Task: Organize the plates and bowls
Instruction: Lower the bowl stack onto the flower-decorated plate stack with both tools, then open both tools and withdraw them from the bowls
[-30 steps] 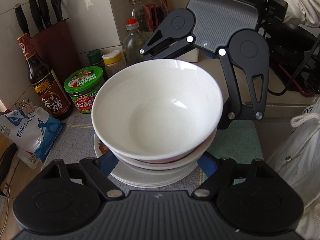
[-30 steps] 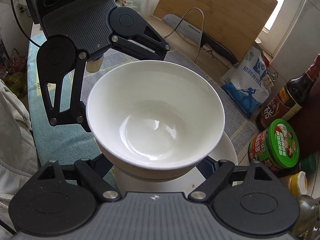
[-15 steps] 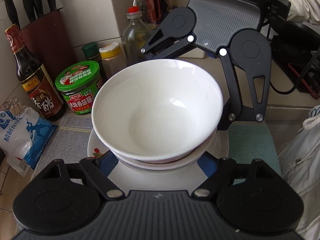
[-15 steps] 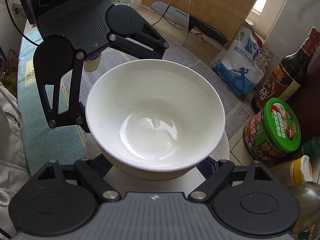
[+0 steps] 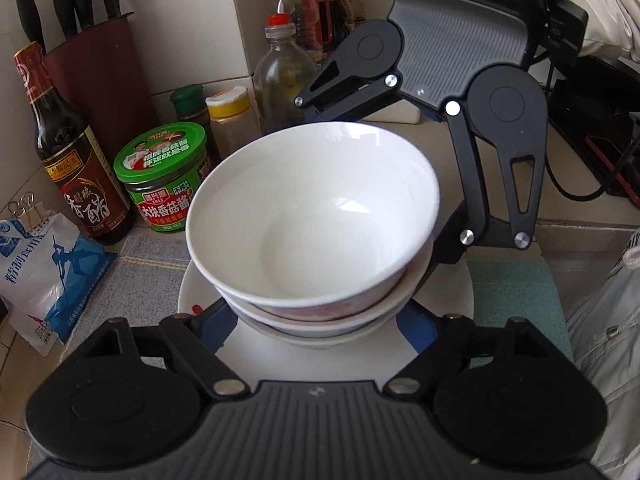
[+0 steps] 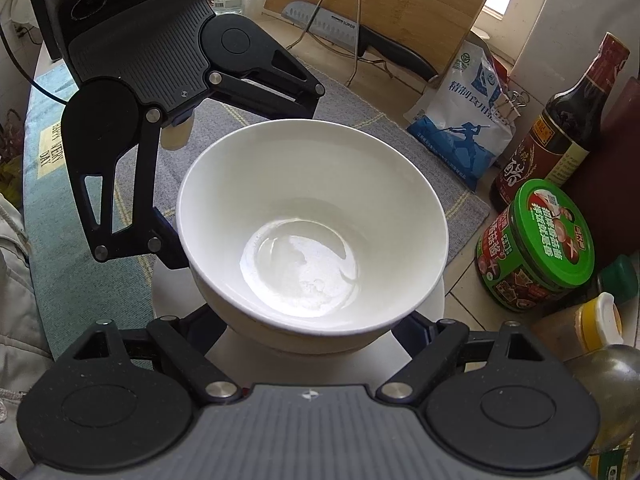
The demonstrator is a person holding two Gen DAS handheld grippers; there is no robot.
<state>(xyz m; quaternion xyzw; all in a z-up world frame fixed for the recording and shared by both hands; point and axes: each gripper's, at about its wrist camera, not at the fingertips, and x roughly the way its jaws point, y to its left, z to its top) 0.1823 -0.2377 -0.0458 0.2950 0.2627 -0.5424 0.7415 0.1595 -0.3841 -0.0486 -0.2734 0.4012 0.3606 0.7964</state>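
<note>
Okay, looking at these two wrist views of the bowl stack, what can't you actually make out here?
- Left gripper pad contact: left wrist view, the bowl stack covers the fingertips while the jaws are opening.
- Right gripper fingertips: right wrist view, hidden under the top bowl.
- Number of plates: both views, the bowls cover them.
- Red pattern on the lower bowl: only a sliver shows.

The lower bowls of the nested white ceramic bowl stack are covered by the top bowl, only their rims being seen. The flat white plate beneath is largely hidden. The left gripper's blue fingertips are tucked under the stack, so contact cannot be judged. The tall dark glass vinegar bottle is cut off at the neck.
</note>
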